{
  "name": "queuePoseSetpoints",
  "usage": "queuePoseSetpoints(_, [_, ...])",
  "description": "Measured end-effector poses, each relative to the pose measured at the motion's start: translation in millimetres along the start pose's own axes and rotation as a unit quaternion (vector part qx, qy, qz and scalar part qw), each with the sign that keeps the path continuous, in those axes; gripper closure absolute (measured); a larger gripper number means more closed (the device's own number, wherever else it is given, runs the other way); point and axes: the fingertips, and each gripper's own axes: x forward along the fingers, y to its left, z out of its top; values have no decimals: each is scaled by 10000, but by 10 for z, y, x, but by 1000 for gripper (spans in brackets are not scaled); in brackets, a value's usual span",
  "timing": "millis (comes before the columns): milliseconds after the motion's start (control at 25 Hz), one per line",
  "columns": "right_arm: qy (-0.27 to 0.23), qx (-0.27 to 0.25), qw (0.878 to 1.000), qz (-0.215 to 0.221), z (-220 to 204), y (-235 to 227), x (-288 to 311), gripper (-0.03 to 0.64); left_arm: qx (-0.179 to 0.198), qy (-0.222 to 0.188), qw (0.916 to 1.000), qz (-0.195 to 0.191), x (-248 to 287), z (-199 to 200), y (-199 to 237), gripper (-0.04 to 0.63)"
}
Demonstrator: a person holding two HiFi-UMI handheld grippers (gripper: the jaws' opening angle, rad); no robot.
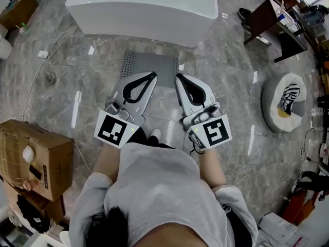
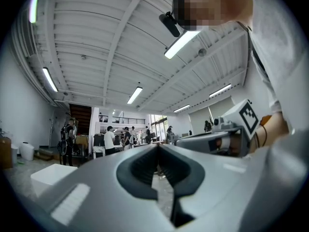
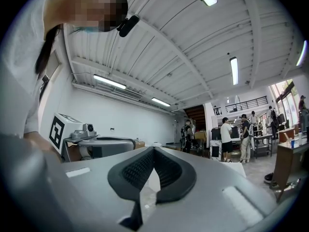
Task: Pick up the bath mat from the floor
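Jaws pressed together, empty, on left gripper [image 1: 152, 76] & right gripper [image 1: 179, 77], both over grey bath mat [image 1: 149, 65] on floor [image 1: 231, 76] nr white tub [image 1: 144, 4] (mat in head view only; gripper views show ceiling [image 2: 120, 42], people [image 2: 110, 139]).

left tool [image 1: 151, 76]: jaws together, empty | right tool [image 1: 179, 77]: jaws together, empty

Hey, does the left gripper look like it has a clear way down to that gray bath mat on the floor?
Probably yes: the bath mat lies flat and uncovered just ahead of the left gripper, with nothing between them. Its jaws are shut, so they would have to open first.
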Motion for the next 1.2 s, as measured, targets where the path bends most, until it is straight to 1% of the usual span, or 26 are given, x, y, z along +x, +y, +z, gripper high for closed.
queuePoseSetpoints(280, [15,-28,9999,-108,-24,-123,126,617,-10,7,9999,-138,171,-41,110,595])
queuePoseSetpoints(520, [40,-12,9996,-283,-37,-296,382,615,-39,10,9995,-299,377,-85,362,594])
queuePoseSetpoints(840, [127,84,9987,-493,-120,-523,952,615,-134,134,9984,-530,665,-233,902,595])
queuePoseSetpoints(1200, [177,160,9968,-768,-230,-844,1650,615,-129,240,9967,-760,1036,-405,1589,594])
